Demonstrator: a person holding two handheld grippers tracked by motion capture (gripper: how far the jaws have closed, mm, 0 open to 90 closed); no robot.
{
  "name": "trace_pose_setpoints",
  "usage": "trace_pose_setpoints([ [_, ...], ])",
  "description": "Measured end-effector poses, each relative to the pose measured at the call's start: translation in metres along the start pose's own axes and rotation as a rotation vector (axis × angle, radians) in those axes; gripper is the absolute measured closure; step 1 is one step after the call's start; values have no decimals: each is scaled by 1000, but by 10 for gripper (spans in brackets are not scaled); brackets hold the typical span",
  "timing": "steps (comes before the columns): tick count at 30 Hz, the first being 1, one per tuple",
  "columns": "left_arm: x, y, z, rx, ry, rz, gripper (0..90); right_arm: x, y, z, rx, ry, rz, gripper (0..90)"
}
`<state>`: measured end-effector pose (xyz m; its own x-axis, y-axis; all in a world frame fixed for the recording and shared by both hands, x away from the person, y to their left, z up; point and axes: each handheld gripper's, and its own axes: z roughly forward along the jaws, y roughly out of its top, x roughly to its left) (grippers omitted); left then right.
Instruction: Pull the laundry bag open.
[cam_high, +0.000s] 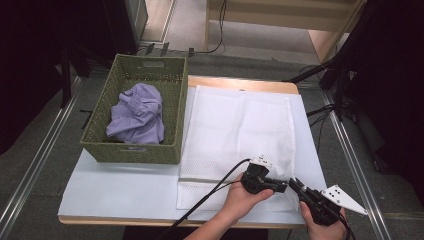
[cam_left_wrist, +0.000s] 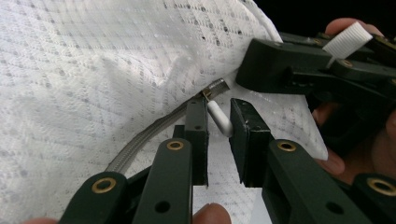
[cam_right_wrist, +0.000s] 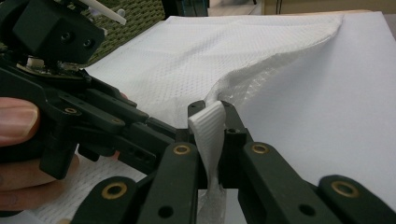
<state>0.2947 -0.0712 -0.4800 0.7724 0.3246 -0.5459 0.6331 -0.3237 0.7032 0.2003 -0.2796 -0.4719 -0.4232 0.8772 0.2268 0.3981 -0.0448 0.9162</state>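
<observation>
White mesh laundry bag (cam_high: 235, 135): flat on pale table cover (cam_high: 125, 187), just beside green woven basket (cam_high: 172, 115) with lilac garment (cam_high: 137, 117) inside. Zipper (cam_left_wrist: 144, 135) along near edge of bag, long axis across the table.

Right gripper (cam_high: 295, 183): at near right corner of bag, jaws pressed shut on a pinched fold of mesh (cam_right_wrist: 208, 135), corner lifted clear of the cover.

Left gripper (cam_left_wrist: 218, 135): nearer the zipper end, jaws narrowly apart, white zipper pull tab (cam_left_wrist: 220, 119) standing between them; one end of the tab at the slider, the other toward the right-hand jaw. Contact of pads with tab not certain; full pinch not yet shown.

Governing relation: tab directly between left jaws, zipper track leading away from right gripper's held corner. Probable next step: close on tab, draw along track.
</observation>
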Motion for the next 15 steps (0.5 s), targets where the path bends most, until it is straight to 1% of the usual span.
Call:
trace_pose_setpoints([
  [2, 1, 0, 0, -2, 4, -11, 796, 0, 0, 0, -2, 1, 0, 879],
  [3, 2, 0, 0, 4, 9, -10, 812, 0, 0, 0, -2, 2, 1, 879],
  [6, 3, 0, -1, 6, 12, -25, 869, 0, 0, 0, -3, 3, -1, 879],
  [8, 3, 0, -2, 5, 13, -30, 873, 1, 0, 0, -3, 2, -6, 879],
  [10, 3, -1, -2, 9, 20, -17, 875, 2, 0, 0, -3, -1, -13, 879],
  [14, -1, -1, -5, 9, 43, 1, 877, 3, 1, -1, 1, -22, -25, 880],
  [15, -1, -1, -6, 7, 46, 13, 877, 3, 1, -1, 3, -29, -26, 880],
])
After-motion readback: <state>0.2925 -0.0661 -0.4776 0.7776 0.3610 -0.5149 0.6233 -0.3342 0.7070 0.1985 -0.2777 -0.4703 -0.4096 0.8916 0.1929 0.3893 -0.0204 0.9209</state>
